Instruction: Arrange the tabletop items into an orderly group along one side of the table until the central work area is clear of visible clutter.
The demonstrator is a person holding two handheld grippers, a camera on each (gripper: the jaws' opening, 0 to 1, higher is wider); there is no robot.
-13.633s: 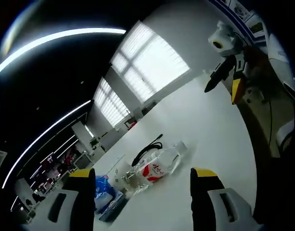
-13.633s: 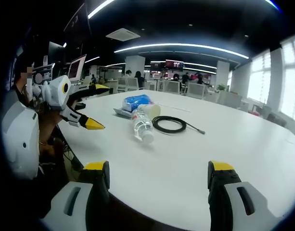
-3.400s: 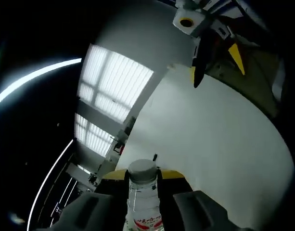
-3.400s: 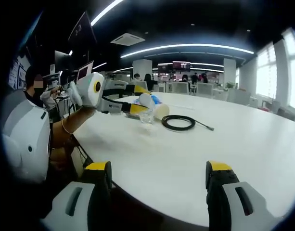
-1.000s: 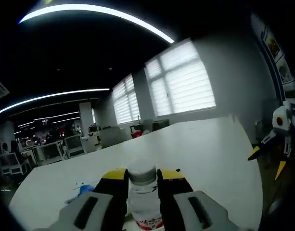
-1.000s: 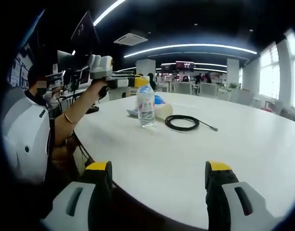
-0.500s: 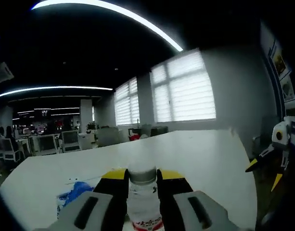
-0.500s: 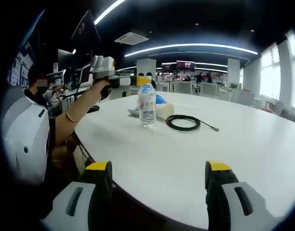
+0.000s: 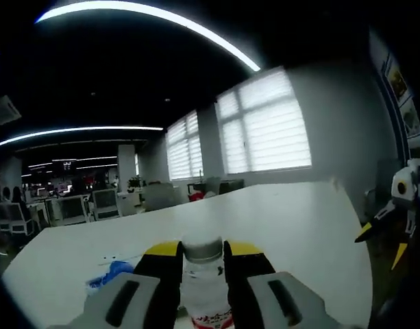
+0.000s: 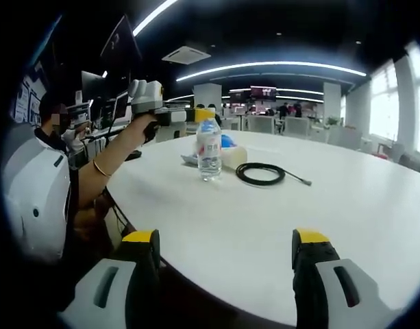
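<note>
The left gripper (image 9: 203,264) has its jaws clamped on the neck of the water bottle (image 10: 209,151), which stands upright near the counter (image 10: 319,212) edge beside the blue packet (image 10: 227,141), the cup (image 10: 234,157) and the coiled black cable (image 10: 261,173). The right gripper (image 10: 225,253) hangs over the near edge, jaws wide and empty. In my judgement the grouping is well begun, with the bottle's release and perhaps the cable left; open counter lies all round.

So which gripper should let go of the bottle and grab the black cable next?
Probably the left. The left gripper is clamped on the upright water bottle, right beside the coiled black cable. The right gripper hangs open at the table's near edge, farther away.
</note>
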